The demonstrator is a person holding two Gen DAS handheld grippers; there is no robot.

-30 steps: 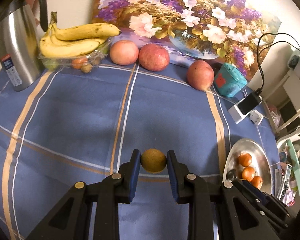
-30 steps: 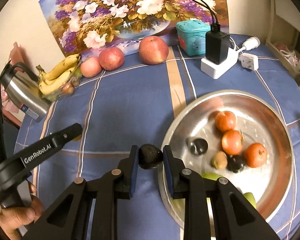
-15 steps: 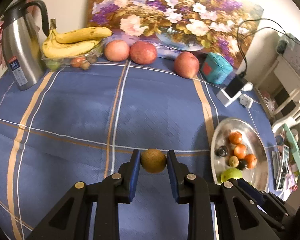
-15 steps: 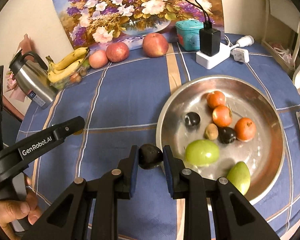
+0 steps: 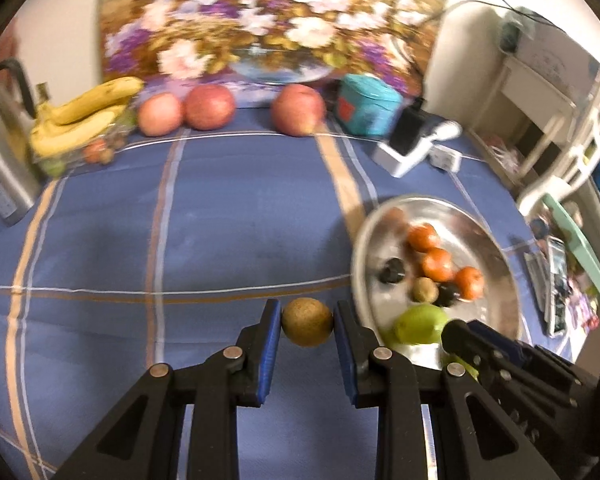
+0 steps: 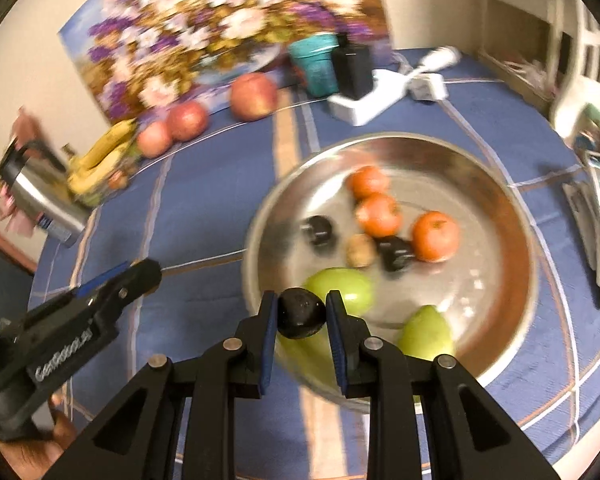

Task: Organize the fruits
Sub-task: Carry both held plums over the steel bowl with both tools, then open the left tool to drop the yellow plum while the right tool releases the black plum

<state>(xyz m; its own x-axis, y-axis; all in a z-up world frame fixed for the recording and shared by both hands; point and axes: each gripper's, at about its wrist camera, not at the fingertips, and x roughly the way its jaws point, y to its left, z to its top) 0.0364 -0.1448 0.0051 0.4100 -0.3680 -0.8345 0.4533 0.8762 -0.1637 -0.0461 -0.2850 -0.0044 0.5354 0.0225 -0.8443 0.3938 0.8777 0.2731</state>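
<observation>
Meanwhile, the left gripper (image 5: 307,322) clamps a round brown kiwi (image 5: 307,327) above the blue striped tablecloth (image 5: 220,240), just left of the round silver metal tray (image 6: 516,216). The right gripper (image 6: 301,312) grips a dark glossy plum-like fruit (image 6: 301,318) over the tray's near rim, directly above a green mango (image 6: 342,290). Three orange tangerines (image 6: 380,214), two dark fruits and a small brown one crowd the tray's middle. Three red apples (image 5: 210,106), yellow bananas (image 5: 82,118) and a steel kettle (image 5: 2,148) stand well apart at the table's far edge.

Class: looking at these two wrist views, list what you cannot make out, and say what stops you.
- Left wrist view: small fruits under the yellow bananas; motion blur leaves their kind unclear.
- Right wrist view: white lettering on the left gripper is smeared.
- Right wrist view: third green fruit mostly hidden behind the right gripper and its dark fruit.
</observation>
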